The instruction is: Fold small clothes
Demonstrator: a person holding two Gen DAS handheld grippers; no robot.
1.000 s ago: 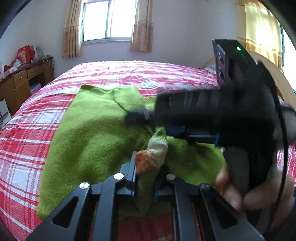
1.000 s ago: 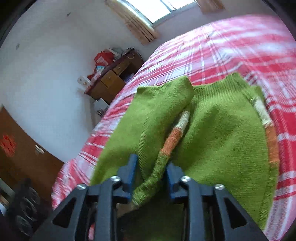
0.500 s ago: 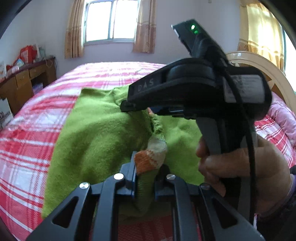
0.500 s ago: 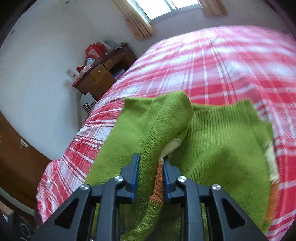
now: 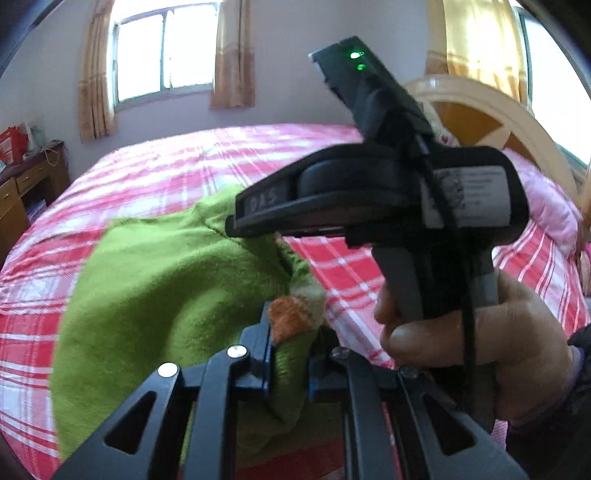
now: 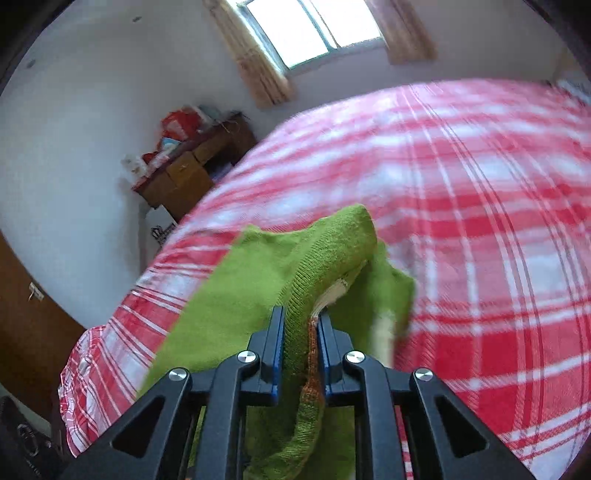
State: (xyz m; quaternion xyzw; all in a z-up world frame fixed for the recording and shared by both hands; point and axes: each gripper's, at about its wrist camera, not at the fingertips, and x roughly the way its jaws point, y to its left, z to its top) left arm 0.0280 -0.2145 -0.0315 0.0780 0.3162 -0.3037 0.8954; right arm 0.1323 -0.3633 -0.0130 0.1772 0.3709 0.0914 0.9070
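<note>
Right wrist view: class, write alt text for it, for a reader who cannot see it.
The right gripper is shut on the orange-and-cream striped edge of a green knitted sweater, lifting a fold of it above a bed with a red plaid cover. Behind are a wooden desk and a curtained window.

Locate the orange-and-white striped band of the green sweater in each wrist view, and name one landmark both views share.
Left wrist view: the striped band sits low centre, bunched just above the left gripper, which is shut on the green sweater.
Right wrist view: the band runs low centre, pinched in the right gripper.
Shared landmark: the wooden desk by the wall.
</note>
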